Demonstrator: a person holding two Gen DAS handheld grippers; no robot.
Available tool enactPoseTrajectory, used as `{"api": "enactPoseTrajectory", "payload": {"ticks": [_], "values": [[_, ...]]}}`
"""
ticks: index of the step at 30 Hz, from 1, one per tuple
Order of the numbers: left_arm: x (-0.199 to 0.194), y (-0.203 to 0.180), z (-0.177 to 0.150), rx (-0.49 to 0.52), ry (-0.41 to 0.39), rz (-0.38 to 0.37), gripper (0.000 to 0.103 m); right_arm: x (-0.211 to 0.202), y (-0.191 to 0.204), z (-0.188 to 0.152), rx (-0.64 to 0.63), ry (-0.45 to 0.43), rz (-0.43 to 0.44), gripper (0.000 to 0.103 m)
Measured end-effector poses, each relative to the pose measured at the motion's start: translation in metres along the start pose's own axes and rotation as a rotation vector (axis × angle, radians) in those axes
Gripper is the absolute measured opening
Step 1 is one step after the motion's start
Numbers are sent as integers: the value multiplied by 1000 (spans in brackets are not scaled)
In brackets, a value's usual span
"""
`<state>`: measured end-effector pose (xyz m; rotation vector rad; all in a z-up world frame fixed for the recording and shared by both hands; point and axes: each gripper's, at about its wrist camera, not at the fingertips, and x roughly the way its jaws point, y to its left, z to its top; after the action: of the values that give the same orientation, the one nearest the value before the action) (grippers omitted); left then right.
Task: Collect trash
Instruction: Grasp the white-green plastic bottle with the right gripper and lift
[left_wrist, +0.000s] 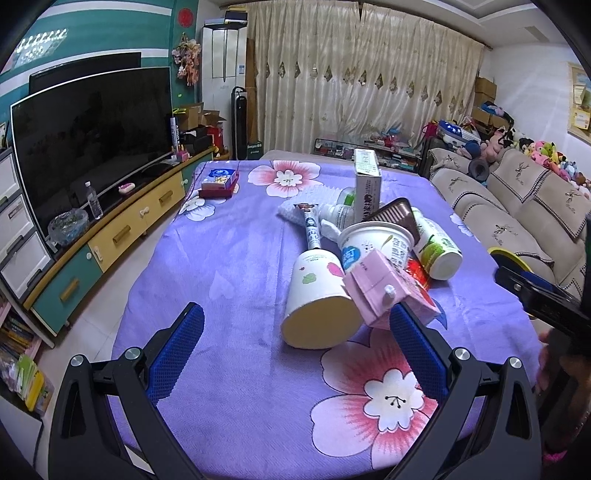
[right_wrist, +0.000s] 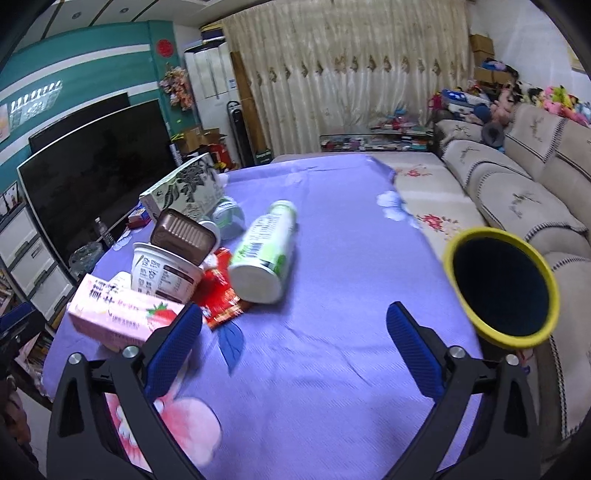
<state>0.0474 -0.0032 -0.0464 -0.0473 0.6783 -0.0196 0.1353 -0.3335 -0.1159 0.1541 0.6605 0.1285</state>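
Note:
A pile of trash lies on the purple flowered tablecloth (left_wrist: 236, 258): a paper cup on its side (left_wrist: 317, 299), a pink strawberry milk carton (left_wrist: 384, 291), a white yogurt tub (left_wrist: 376, 243), a brown plastic tray (left_wrist: 397, 216), a white-green bottle on its side (left_wrist: 437, 247), a red wrapper (left_wrist: 419, 271), a toothpaste tube (left_wrist: 312, 229) and an upright box (left_wrist: 365, 181). My left gripper (left_wrist: 297, 325) is open, just short of the cup and carton. My right gripper (right_wrist: 295, 325) is open over bare cloth; the bottle (right_wrist: 264, 251), wrapper (right_wrist: 221, 299) and carton (right_wrist: 122, 314) lie ahead to its left.
A yellow-rimmed bin opening (right_wrist: 502, 284) stands off the table's right edge, also partly visible in the left wrist view (left_wrist: 506, 256). A sofa (right_wrist: 524, 192) runs along the right. A TV (left_wrist: 88, 144) on a cabinet is at left. Small boxes (left_wrist: 219, 182) sit at the far left corner.

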Motion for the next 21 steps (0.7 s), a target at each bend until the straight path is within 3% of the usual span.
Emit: {"api": "enactPoseTrajectory", "payload": {"ticks": [12, 17, 20, 21], "values": [[22, 10, 6, -22, 21, 8, 99, 87, 24, 24, 20, 111, 3, 82], [31, 12, 7, -24, 32, 3, 99, 110, 23, 22, 30, 170, -10, 68], [34, 12, 7, -25, 38, 1, 99, 115, 23, 22, 28, 183, -7, 51], [35, 11, 8, -25, 39, 1, 99, 114, 23, 23, 26, 182, -9, 51]]}}
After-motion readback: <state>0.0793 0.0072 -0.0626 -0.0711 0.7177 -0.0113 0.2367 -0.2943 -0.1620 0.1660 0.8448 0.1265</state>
